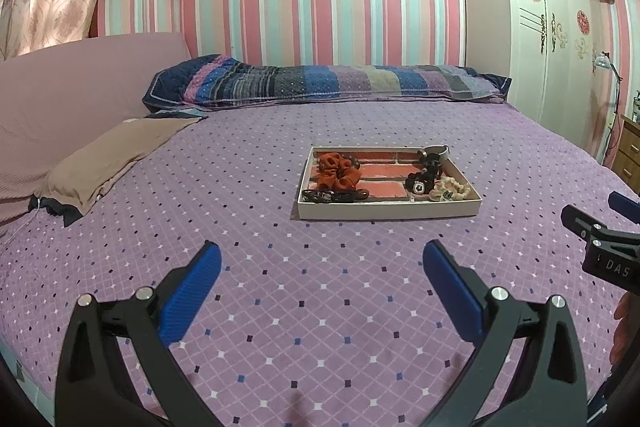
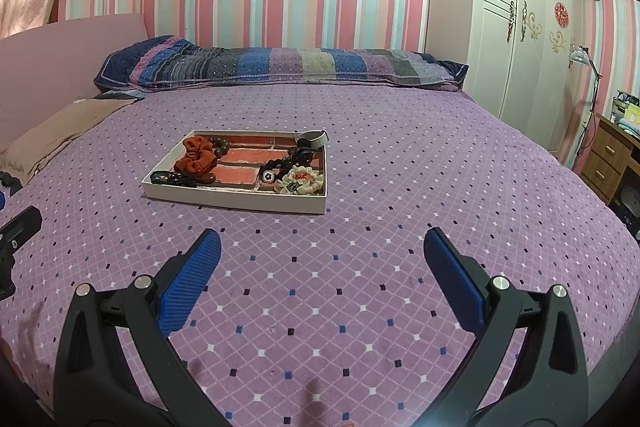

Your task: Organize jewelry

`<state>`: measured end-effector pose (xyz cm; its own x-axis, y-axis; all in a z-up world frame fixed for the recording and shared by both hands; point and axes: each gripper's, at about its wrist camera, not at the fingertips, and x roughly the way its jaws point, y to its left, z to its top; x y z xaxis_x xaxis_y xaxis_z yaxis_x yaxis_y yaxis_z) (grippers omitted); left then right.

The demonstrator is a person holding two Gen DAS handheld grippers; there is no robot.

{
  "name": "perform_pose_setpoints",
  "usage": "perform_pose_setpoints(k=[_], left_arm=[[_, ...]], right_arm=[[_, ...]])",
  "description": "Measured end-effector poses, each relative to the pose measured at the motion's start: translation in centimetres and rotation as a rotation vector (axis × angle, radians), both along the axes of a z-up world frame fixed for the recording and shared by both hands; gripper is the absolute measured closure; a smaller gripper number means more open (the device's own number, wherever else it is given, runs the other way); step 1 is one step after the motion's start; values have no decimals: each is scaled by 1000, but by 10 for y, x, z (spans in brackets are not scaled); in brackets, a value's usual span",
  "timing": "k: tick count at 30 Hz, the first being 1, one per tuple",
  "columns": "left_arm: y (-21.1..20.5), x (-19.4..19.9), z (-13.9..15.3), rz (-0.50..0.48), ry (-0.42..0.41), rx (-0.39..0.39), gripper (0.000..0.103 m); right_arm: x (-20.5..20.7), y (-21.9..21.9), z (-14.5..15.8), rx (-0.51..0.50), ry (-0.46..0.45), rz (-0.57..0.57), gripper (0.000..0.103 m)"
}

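Jewelry and hair pieces sit jumbled in a shallow white cardboard tray [image 1: 386,213] with a red brick-pattern floor, which lies on the purple diamond-quilted bed [image 1: 320,307] well ahead of both of my tools. My left tool [image 1: 322,269] hangs over bare quilt with its blue-padded fingers spread wide and nothing between them; my right tool [image 2: 322,259] is likewise spread and empty, off to the tray's near right. Inside the tray I make out a rust-orange fabric scrunchie [image 1: 338,173] at the left, dark brown wooden beads [image 2: 218,147] behind it, a black corded bracelet [image 1: 326,195] along the near left wall, a black strapped watch [image 2: 276,171] and a cream ruffled scrunchie [image 2: 302,181] at the right, with a pale metal bangle [image 2: 312,138] propped on the far rim. I judge the main danger to be the soft mattress: pressing down to pinch anything could tilt the light tray and slide its contents together. The watch strap lies against the cream scrunchie, so closing on one may drag the other. The bangle looks ready to tip out if I knock that rim, and the thin cord may slip my broad pads.
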<state>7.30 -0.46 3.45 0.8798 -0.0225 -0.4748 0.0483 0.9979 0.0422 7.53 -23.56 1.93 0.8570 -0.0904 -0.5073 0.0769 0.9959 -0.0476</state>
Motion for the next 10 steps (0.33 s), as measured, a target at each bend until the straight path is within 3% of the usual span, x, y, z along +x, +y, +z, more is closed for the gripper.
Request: perform_pose_setpoints(k=[10], left_arm=[[6,5,0,8,27,-17,4]], right_arm=[[0,1,0,1,0,2,4]])
